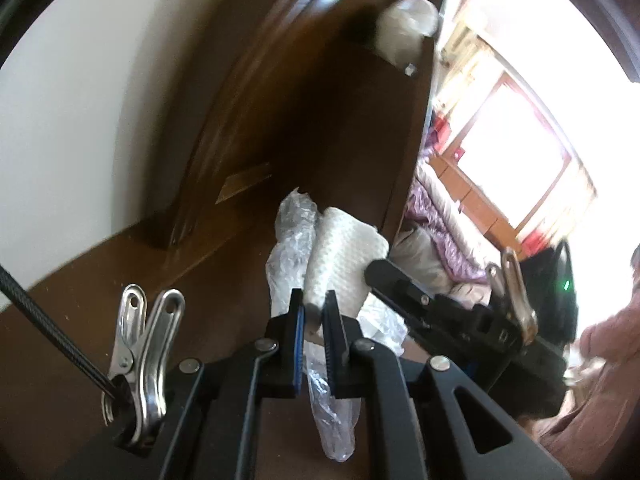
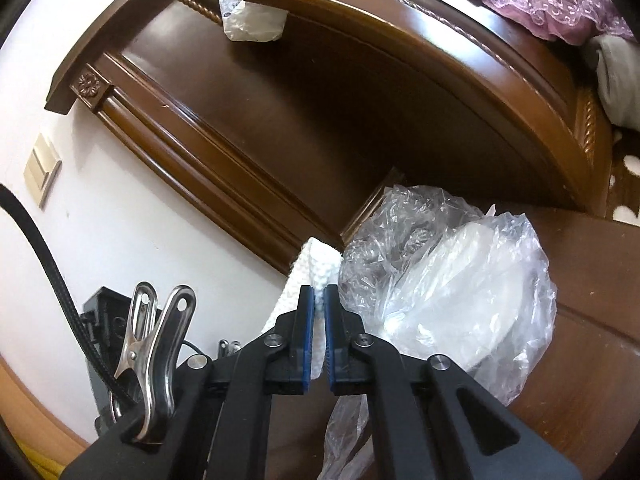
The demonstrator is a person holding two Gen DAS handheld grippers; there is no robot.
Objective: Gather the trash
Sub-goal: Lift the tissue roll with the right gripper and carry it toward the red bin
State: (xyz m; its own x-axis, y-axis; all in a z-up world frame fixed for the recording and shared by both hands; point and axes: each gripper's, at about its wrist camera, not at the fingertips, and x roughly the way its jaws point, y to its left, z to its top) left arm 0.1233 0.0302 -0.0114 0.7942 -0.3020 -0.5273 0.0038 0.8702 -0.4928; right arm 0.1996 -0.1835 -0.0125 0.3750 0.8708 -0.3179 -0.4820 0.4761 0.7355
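Left wrist view: bag [image 1: 382, 24] hung on the headboard [image 1: 320, 120] is motion-blurred, window [image 1: 532, 152] side blown out, and the right gripper [image 1: 370, 272] body hides part of the bedding [image 1: 436, 216]. A person's sleeve [image 1: 608, 340] is cut off at the right edge. Right wrist view: clear plastic [image 2: 448, 280] veils whatever white thing it holds, and its tail runs under the fingers [image 2: 306, 320] and off the bottom edge.

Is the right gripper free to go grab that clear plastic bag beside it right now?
Probably not yet. The right gripper is shut on the white foam sheet, so its jaws are occupied. The clear plastic bag lies close beside it with nothing between them; releasing the foam first would free it.
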